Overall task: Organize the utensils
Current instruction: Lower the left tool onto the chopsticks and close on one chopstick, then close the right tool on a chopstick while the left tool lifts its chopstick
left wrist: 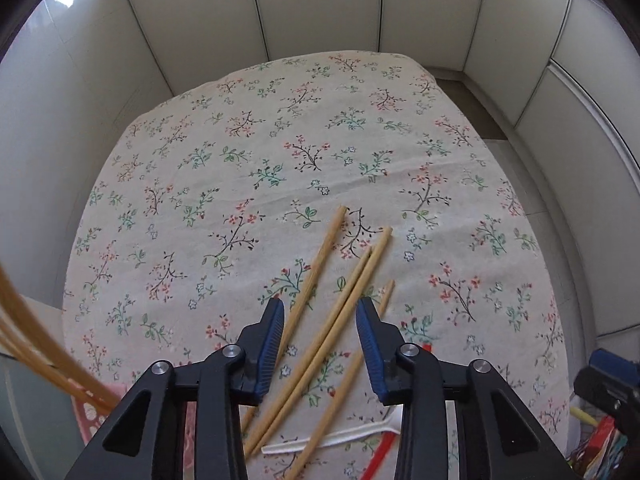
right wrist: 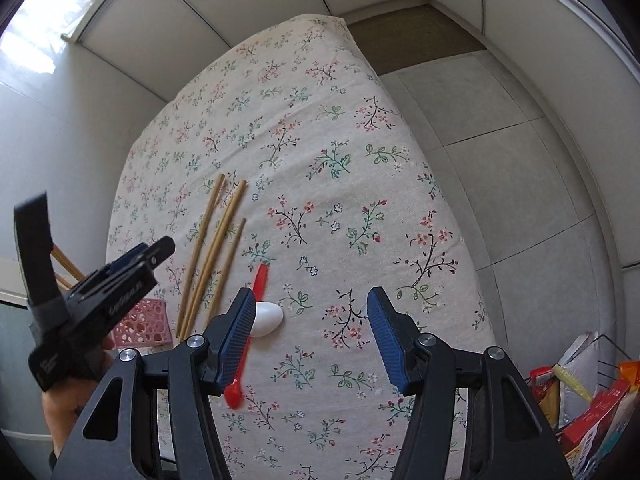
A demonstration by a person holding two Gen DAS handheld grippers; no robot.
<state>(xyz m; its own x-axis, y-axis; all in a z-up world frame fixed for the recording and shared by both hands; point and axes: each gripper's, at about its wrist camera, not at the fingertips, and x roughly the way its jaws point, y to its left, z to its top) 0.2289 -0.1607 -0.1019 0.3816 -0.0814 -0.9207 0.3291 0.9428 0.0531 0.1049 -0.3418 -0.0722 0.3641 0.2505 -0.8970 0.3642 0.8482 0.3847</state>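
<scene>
Several wooden chopsticks (left wrist: 340, 300) lie side by side on the floral tablecloth (left wrist: 280, 140); they also show in the right wrist view (right wrist: 212, 248). My left gripper (left wrist: 320, 320) is open and hovers over the chopsticks, jaws on either side of them. A white plastic spoon (left wrist: 340, 438) and a red spoon (left wrist: 380, 448) lie near the front edge. In the right wrist view the white spoon (right wrist: 267, 318) and red spoon (right wrist: 256, 304) lie by my right gripper's left finger. My right gripper (right wrist: 312, 320) is open and empty above the cloth. The left gripper (right wrist: 120, 280) shows at left.
A pink perforated holder (right wrist: 144, 324) stands at the table's left edge with chopsticks (left wrist: 36, 336) sticking out of it. A wire basket of packets (right wrist: 592, 408) sits on the floor at right. White cabinet panels (left wrist: 320, 4) surround the table.
</scene>
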